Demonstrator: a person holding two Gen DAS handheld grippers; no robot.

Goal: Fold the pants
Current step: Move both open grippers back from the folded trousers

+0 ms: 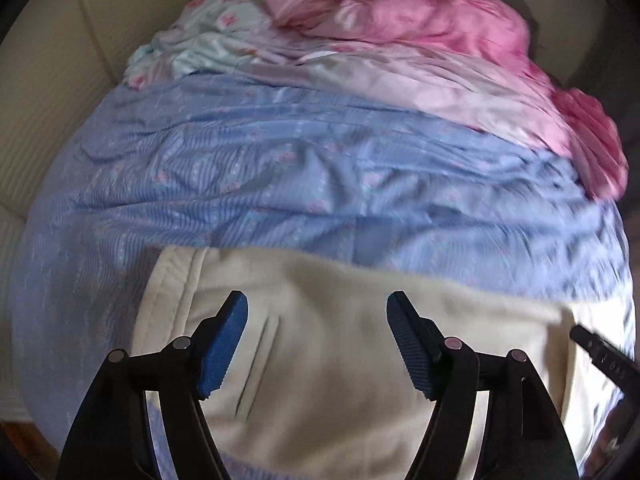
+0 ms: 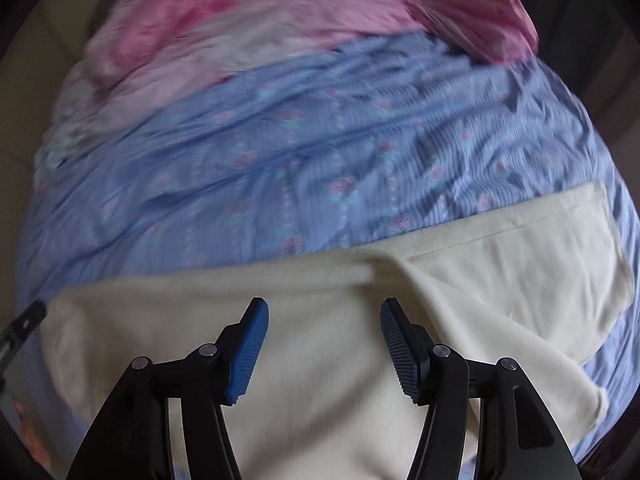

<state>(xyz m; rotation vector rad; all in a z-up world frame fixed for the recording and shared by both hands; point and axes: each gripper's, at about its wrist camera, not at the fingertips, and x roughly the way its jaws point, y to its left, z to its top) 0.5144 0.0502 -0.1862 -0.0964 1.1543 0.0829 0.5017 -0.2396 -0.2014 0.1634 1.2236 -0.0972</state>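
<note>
Cream pants laid flat on the bed

Our left claw (image 1: pixel 316 340) and right claw (image 2: pixel 324 344) hang spread and empty over the cream pants (image 1: pixel 340 360), spread flat on the blue floral sheet (image 1: pixel 280 168) for folding.

Matt cream cloth pants (image 1: pixel 340 320) lie on a crumpled blue cotton-like sheet (image 1: pixel 280 168).

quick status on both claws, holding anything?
Left claw: open, nothing held, above the cream pants.
Right claw: open, nothing held, above the same pants.

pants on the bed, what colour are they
Plain cream, no pattern: the pants show best in the right wrist view.
</note>
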